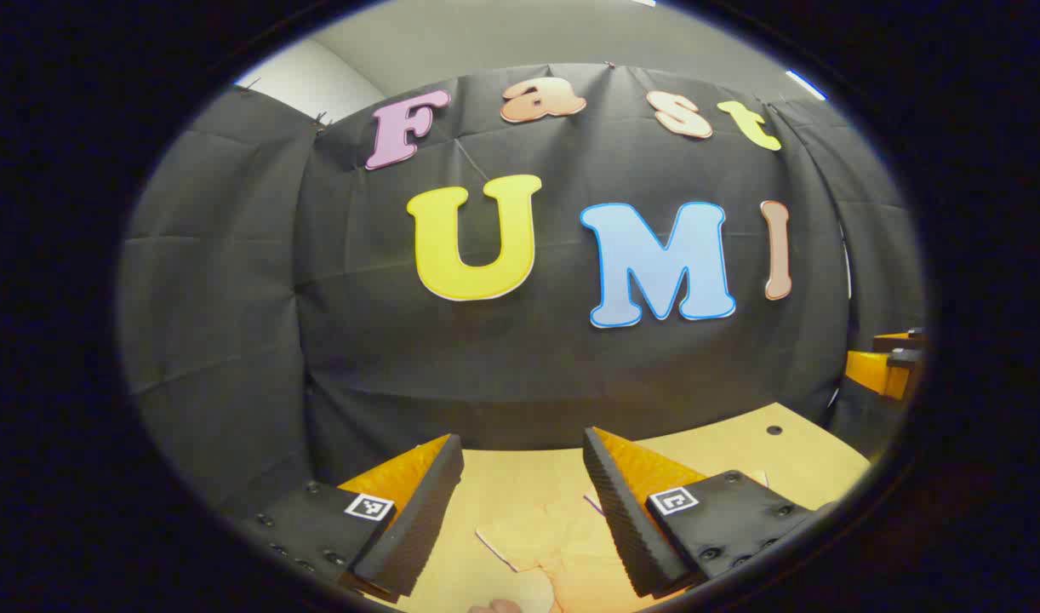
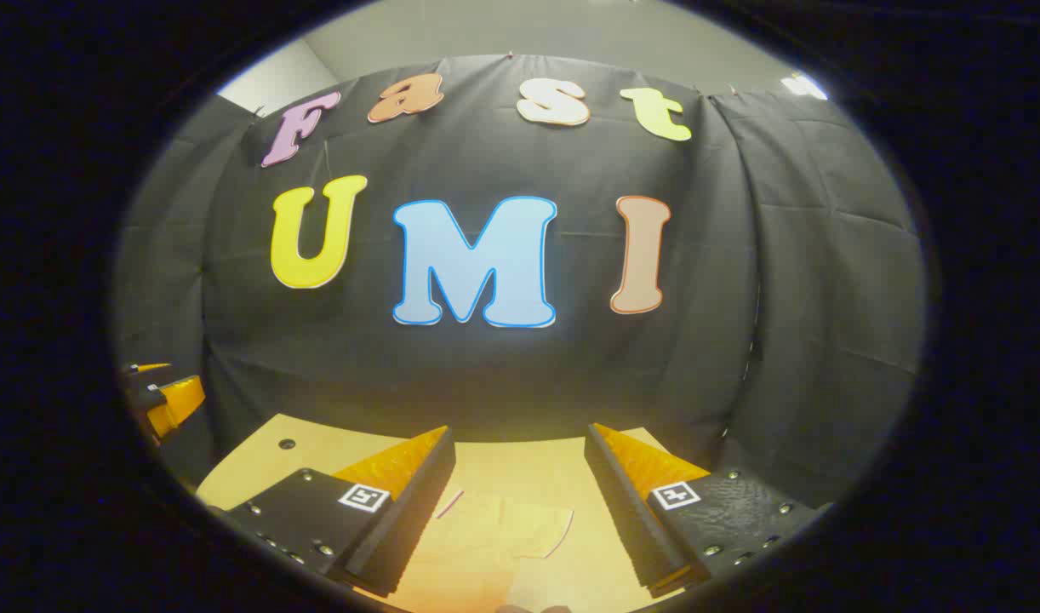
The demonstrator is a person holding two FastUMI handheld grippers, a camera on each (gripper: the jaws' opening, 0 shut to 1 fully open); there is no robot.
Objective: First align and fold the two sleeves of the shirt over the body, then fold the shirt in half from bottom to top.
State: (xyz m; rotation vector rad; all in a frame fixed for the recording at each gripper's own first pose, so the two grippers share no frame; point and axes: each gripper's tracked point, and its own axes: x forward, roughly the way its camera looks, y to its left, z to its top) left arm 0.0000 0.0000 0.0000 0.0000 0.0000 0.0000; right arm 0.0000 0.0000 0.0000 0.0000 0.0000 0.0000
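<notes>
The shirt lies flat on the table, below and between the spread fingers of the left gripper, which we hold above it gripping nothing. From the right gripper view we see a sleeve end beneath the right gripper, likewise apart and clear of the cloth, with the other gripper at the far left edge.

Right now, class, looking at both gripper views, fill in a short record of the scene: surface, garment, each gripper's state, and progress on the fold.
surface: pale wooden table
garment: light shirt lying on the table, below and between the fingers
left gripper: open, above the shirt, holding nothing
right gripper: open, above the shirt, holding nothing
backdrop: black cloth wall
progress: cannot tell whether the sleeves are folded
</notes>
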